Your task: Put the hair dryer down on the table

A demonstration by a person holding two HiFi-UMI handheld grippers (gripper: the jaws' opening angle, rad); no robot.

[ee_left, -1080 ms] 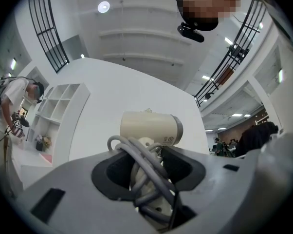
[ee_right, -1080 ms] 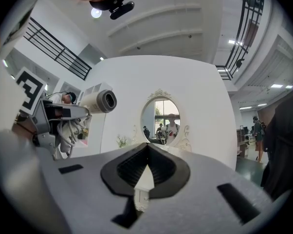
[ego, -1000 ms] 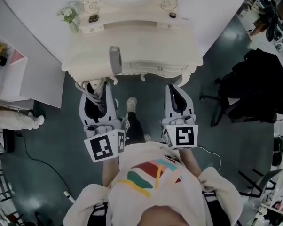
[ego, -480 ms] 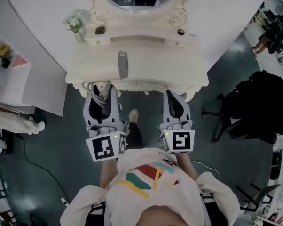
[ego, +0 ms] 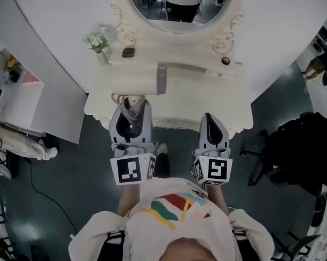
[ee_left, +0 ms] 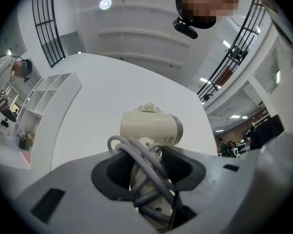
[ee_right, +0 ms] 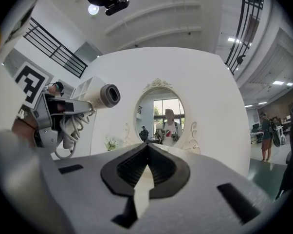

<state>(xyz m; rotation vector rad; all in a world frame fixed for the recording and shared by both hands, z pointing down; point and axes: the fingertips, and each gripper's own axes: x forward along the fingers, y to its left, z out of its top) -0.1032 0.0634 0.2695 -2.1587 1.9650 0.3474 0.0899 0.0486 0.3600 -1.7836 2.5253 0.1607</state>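
Note:
A cream hair dryer (ego: 135,81) with a grey nozzle hangs level over the left half of the cream dressing table (ego: 207,94), nozzle pointing right. My left gripper (ego: 132,112) is shut on its handle and the grey cord looped around it. In the left gripper view the hair dryer (ee_left: 149,127) stands just past the left gripper (ee_left: 147,179), cord bunched between the jaws. My right gripper (ego: 210,119) is shut on nothing at the table's front edge. The right gripper view shows the right gripper (ee_right: 147,149) with jaws together and the hair dryer (ee_right: 94,98) up at the left.
An oval mirror (ego: 177,4) rises behind the table. On its back shelf sit a small flower vase (ego: 100,41), a dark little box (ego: 129,52) and a round knob-like item (ego: 225,60). A white shelf unit (ego: 14,91) stands left; a dark office chair (ego: 299,145) stands right.
Both grippers have moved forward towards the table. The hair dryer, which hung over the front edge, is now farther in over the tabletop. More of the mirror shows.

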